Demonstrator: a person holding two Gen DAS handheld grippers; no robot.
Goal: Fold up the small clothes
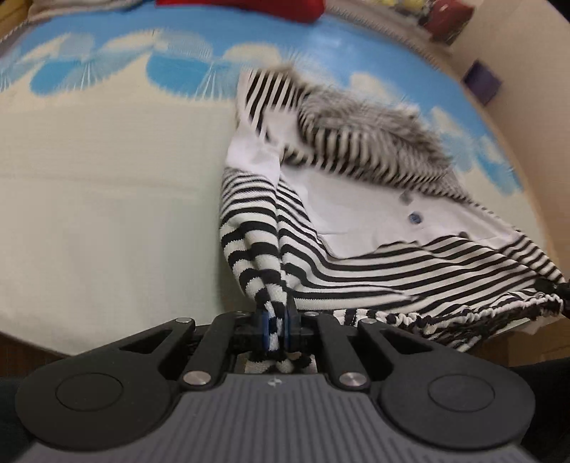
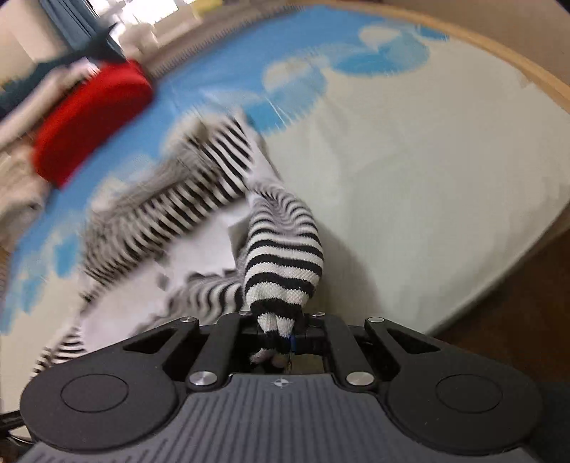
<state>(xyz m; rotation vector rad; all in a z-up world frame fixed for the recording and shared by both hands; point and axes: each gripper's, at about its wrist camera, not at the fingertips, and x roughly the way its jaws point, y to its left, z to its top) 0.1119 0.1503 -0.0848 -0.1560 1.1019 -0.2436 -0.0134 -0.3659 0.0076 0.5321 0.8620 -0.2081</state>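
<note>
A small black-and-white striped garment with a white buttoned front panel and a grey furry hood lies on a bed. My left gripper is shut on a bunched striped edge of it near the bed's front edge. My right gripper is shut on another striped part, which looks like a sleeve end, pulled up towards the camera. The rest of the garment trails to the left in the right wrist view, blurred by motion.
The bed cover is cream with a blue cloud pattern at the far side. A red cushion lies at the far end, also seen in the left wrist view. The bed's edge and wooden floor show at the right.
</note>
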